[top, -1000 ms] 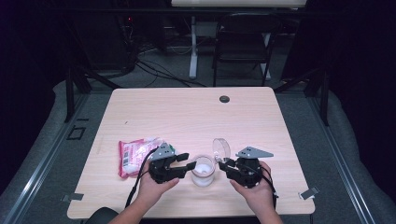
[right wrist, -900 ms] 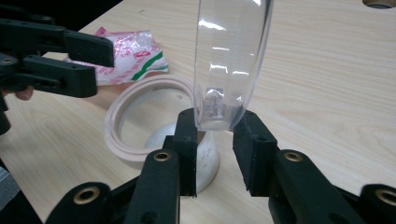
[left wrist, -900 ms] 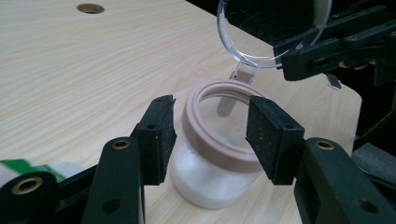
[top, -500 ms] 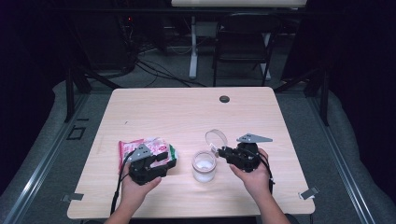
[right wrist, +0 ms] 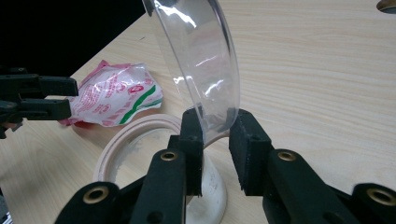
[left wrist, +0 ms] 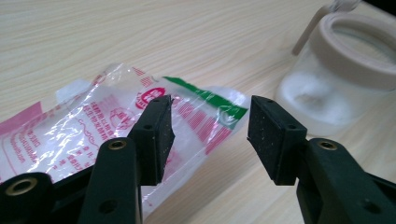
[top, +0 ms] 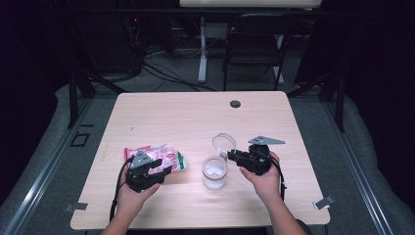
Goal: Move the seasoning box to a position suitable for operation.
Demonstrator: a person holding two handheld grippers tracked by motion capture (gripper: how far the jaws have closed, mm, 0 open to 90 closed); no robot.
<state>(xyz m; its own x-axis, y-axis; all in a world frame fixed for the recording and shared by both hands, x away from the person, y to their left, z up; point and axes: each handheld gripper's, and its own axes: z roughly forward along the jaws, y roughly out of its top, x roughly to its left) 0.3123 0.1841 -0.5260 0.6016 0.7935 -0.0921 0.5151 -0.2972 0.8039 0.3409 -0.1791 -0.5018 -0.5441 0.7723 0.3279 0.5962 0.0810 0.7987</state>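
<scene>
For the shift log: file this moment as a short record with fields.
Surface: wooden table
Jar: open clear jar, white powder inside
Lid: clear lid, tilted on edge, gripped at its rim
Right gripper: shut on the lid, beside the jar
Left gripper: open, jaws empty, over the printed plastic bag
Bag: flat on the table
</scene>
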